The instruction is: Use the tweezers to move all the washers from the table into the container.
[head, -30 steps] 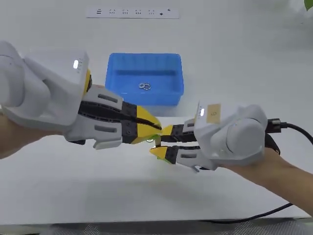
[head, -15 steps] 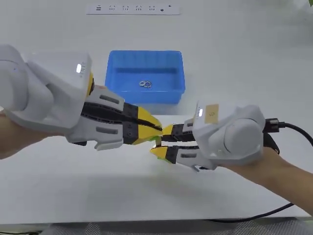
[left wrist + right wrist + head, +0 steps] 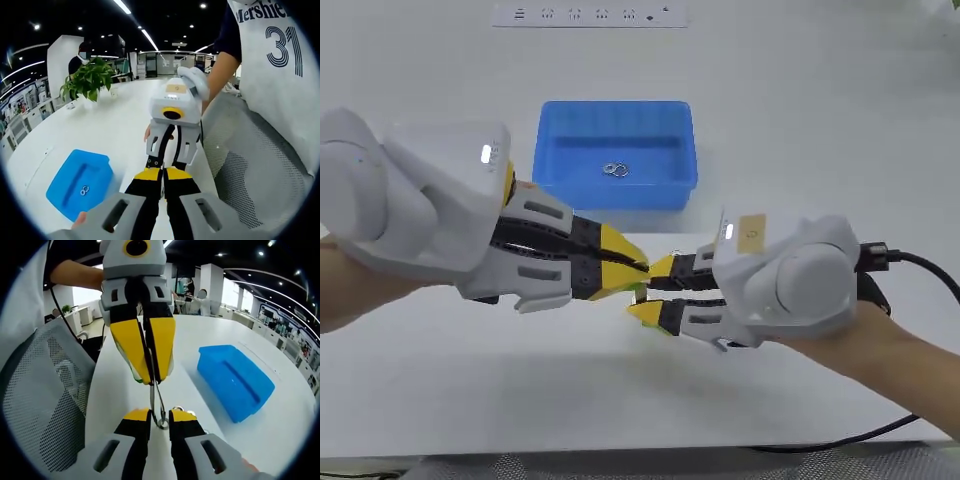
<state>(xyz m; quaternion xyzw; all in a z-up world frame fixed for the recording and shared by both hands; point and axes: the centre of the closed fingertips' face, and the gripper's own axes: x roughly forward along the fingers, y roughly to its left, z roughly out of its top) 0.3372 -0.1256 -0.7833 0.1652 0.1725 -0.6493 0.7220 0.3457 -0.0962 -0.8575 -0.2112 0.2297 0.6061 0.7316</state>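
Nose to nose over the white surface (image 3: 790, 90), the two grippers hide the tweezers in the head view. Left gripper (image 3: 640, 267) points right, tongs pinched on the tweezers (image 3: 154, 382). Beyond them, two washers (image 3: 615, 170) lie in the blue container (image 3: 610, 196). Right gripper (image 3: 641, 299) points left, tongs narrow around the tweezers' lower end; whether they grip it, I cannot tell.
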